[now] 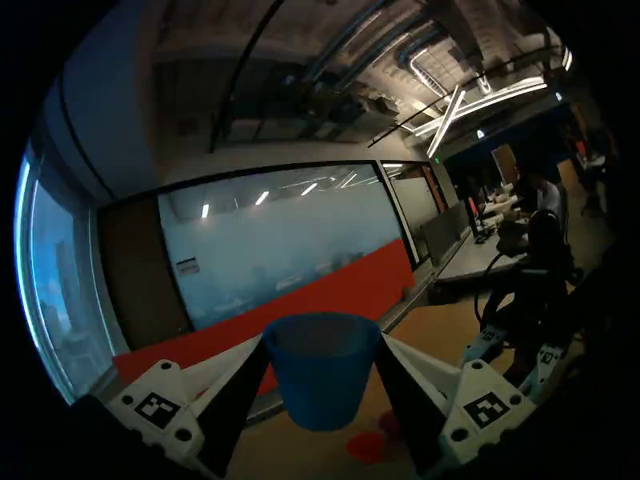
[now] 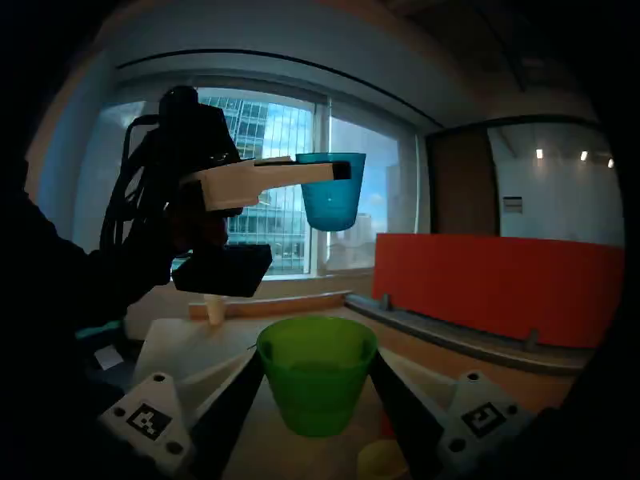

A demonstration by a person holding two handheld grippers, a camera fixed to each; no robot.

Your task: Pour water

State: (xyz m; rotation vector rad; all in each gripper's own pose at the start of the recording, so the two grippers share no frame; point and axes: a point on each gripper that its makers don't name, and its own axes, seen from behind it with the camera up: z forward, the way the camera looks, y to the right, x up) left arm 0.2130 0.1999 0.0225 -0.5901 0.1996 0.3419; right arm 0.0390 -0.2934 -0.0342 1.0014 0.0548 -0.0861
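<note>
A blue plastic cup (image 1: 322, 368) stands upright between the fingers of my left gripper (image 1: 322, 376), which is shut on it and holds it up in the air. In the right gripper view the same blue cup (image 2: 330, 190) hangs high in front of the window, clamped by the left gripper (image 2: 320, 172) with a hand behind it. My right gripper (image 2: 318, 384) is shut on a green translucent cup (image 2: 317, 372), upright and lower than the blue one. I cannot tell whether either cup holds water.
A light table (image 2: 192, 344) lies below, with a small pale object (image 2: 214, 309) near its far edge. An orange partition (image 2: 504, 284) runs along the right. Red round pieces (image 1: 370, 445) lie on the wooden surface. A yellow item (image 2: 382, 459) sits below the green cup. People sit at desks (image 1: 488, 256) far off.
</note>
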